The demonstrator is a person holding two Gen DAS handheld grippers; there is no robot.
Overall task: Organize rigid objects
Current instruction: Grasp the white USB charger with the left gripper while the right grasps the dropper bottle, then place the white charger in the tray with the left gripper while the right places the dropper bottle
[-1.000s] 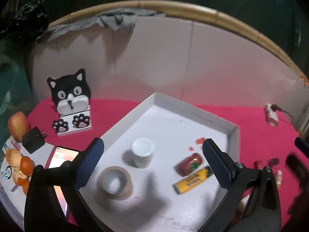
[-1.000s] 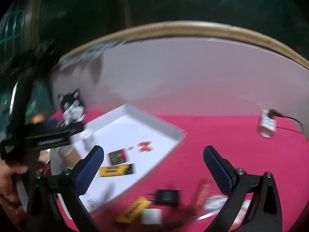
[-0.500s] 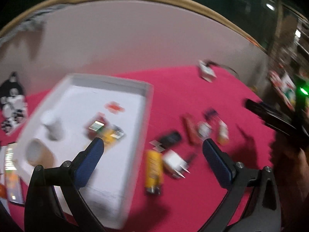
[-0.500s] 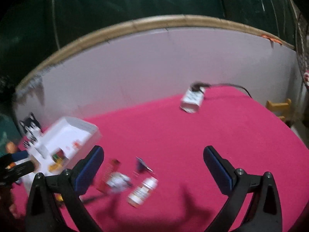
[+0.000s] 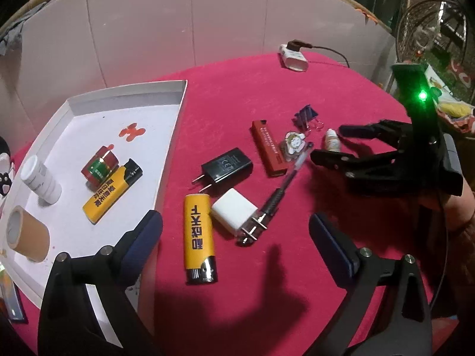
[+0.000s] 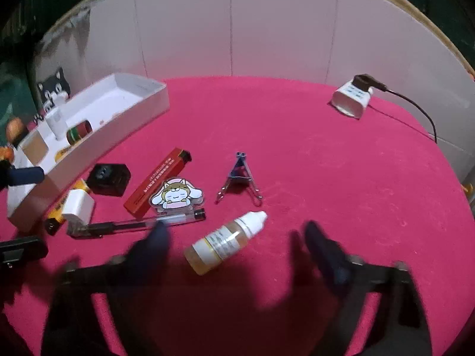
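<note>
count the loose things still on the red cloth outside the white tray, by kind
lighters: 2, yellow lighter and red lighter
chargers: 2, black charger and white charger
pen: 1
cartoon charm: 1
binder clip: 1
dropper bottle: 1
total: 8
The plugged-in white adapter isn't counted.

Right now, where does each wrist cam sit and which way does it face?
Left wrist: above the left tongs, facing down at the yellow lighter, white charger and white tray; the right tongs show at right.
Right wrist: low behind the blurred right tongs, facing the dropper bottle.
Shared: pen, red case, tray, bottle.
</note>
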